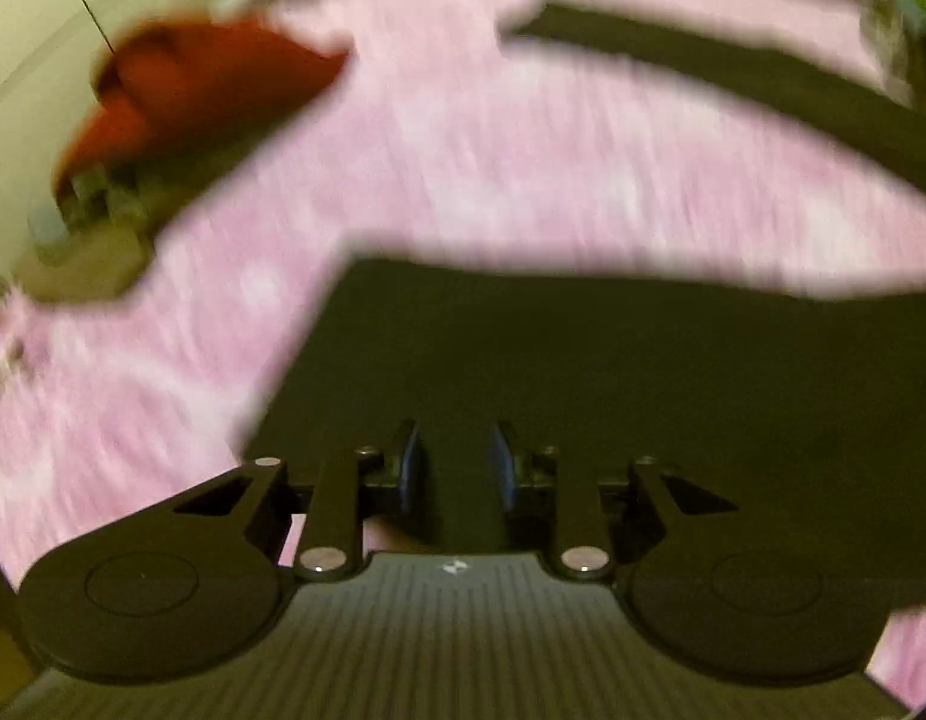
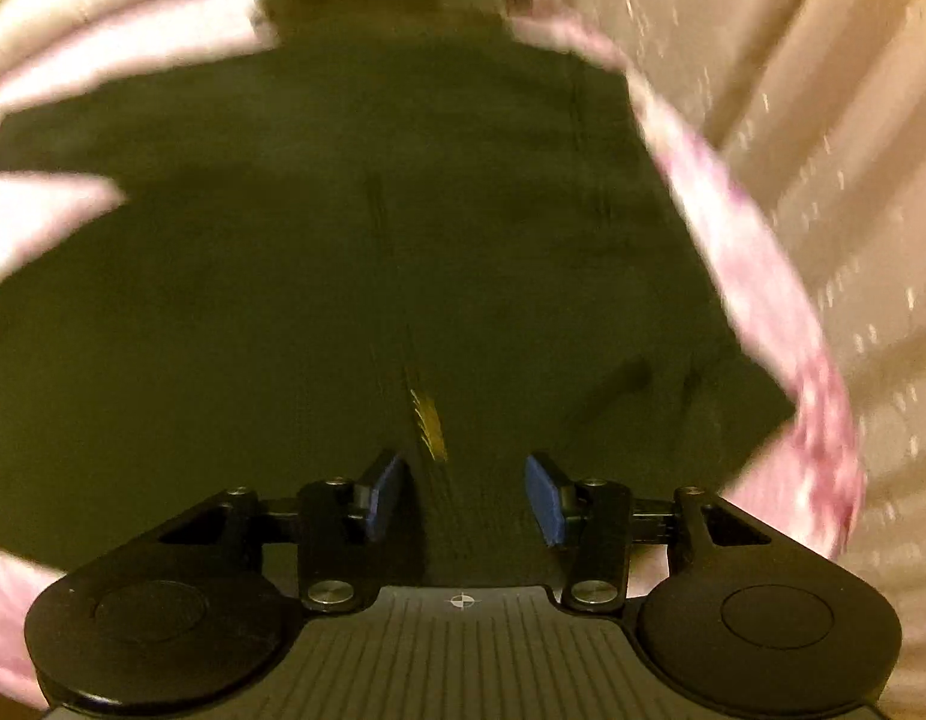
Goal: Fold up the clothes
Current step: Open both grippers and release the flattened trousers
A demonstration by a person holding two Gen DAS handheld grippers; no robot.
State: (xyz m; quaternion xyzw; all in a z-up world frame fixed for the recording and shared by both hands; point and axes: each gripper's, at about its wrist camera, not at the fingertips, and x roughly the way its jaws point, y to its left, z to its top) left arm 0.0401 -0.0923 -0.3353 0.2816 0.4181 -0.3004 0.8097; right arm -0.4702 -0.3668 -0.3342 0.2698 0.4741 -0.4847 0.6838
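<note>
A dark olive garment [image 2: 367,252] lies spread on pink bedding [image 1: 463,168], filling each frame's centre. The left gripper [image 1: 454,465] and right gripper [image 2: 463,495] hover over it, fingers spread apart, pinching nothing. Red cloth [image 1: 205,84] sits upper left.

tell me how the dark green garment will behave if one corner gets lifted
Probably floppy: the dark green garment lies flat, with soft creases, on the pink bedspread. Likely light, so it drapes and trails. It may drag and bunch rather than slide.
</note>
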